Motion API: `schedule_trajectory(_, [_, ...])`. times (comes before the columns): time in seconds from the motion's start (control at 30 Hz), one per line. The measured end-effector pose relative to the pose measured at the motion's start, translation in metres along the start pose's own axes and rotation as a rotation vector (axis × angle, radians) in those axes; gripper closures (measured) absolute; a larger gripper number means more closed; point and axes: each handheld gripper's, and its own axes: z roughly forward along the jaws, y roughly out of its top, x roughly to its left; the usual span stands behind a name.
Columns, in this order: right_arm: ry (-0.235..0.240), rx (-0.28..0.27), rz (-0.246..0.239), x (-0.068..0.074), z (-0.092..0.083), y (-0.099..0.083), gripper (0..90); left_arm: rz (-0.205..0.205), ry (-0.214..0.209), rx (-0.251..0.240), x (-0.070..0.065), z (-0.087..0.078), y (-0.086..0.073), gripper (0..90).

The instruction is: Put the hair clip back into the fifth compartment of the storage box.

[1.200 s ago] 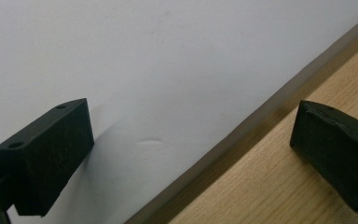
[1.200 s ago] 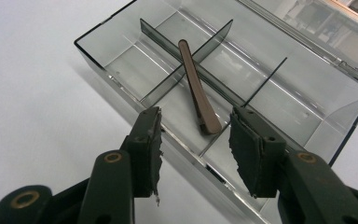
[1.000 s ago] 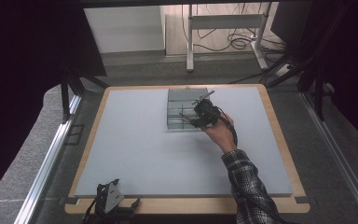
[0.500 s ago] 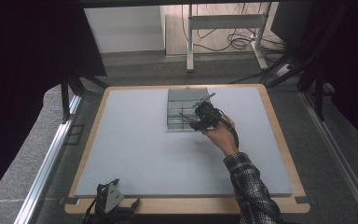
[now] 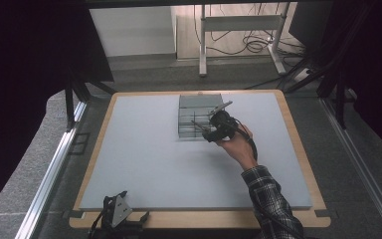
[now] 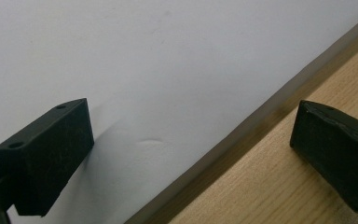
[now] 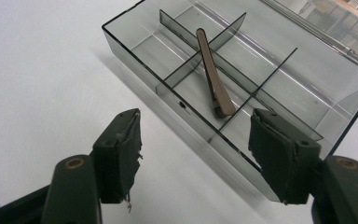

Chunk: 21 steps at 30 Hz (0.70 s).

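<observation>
A clear grey compartment box (image 5: pixel 198 107) (image 7: pixel 135 49) with its lid open stands at the back middle of the white mat (image 5: pixel 149 159). A slim brown clip (image 7: pixel 213 77) lies slanted across its dividers. A hand holds my right gripper (image 5: pixel 202 130) (image 7: pixel 196 135) at the box's near right edge, pointing at it. Its jaws have just been opening and stand open, nothing gripped between them, with the brown clip just beyond the tips. My left gripper (image 5: pixel 117 209) (image 6: pixel 191 135) lies open on the table's front left edge, across the mat's border and the wood.
The mat covers a wooden-rimmed table (image 5: pixel 298 149). Metal rails (image 5: pixel 54 164) run along both sides. Beyond the far edge are a desk frame (image 5: pixel 238 25) and floor cables (image 5: pixel 258 45). A plaid sleeve (image 5: pixel 271 204) reaches in from the bottom right.
The right gripper's jaws have spread apart, and the hand has eased back slightly from the box. The left gripper has not moved.
</observation>
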Motion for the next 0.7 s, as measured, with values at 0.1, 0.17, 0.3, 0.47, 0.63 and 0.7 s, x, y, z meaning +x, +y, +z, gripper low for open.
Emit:
schedule_trajectory(0.1, [0.003,-0.003,-0.001,0.001,-0.002,-0.002,31.2,0.0,0.0,0.0,0.0,0.0,0.0,0.0])
schedule_trajectory(0.17, [0.006,-0.007,0.001,0.001,-0.003,-0.002,30.4,0.0,0.0,0.0,0.0,0.0,0.0,0.0])
schedule_trajectory(0.3, [0.012,-0.008,0.005,0.002,-0.005,-0.005,28.3,0.0,0.0,0.0,0.0,0.0,0.0,0.0])
schedule_trajectory(0.47, [0.011,-0.007,0.005,0.003,-0.006,-0.009,25.7,0.002,0.001,0.002,0.0,0.0,0.0,0.0])
schedule_trajectory(0.63, [0.009,-0.012,0.005,0.005,-0.007,-0.012,23.2,0.002,0.0,0.002,0.0,0.0,0.0,0.0])
schedule_trajectory(0.7, [0.008,-0.012,0.001,0.005,-0.008,-0.014,21.9,0.002,0.0,0.003,0.0,0.0,0.0,0.0])
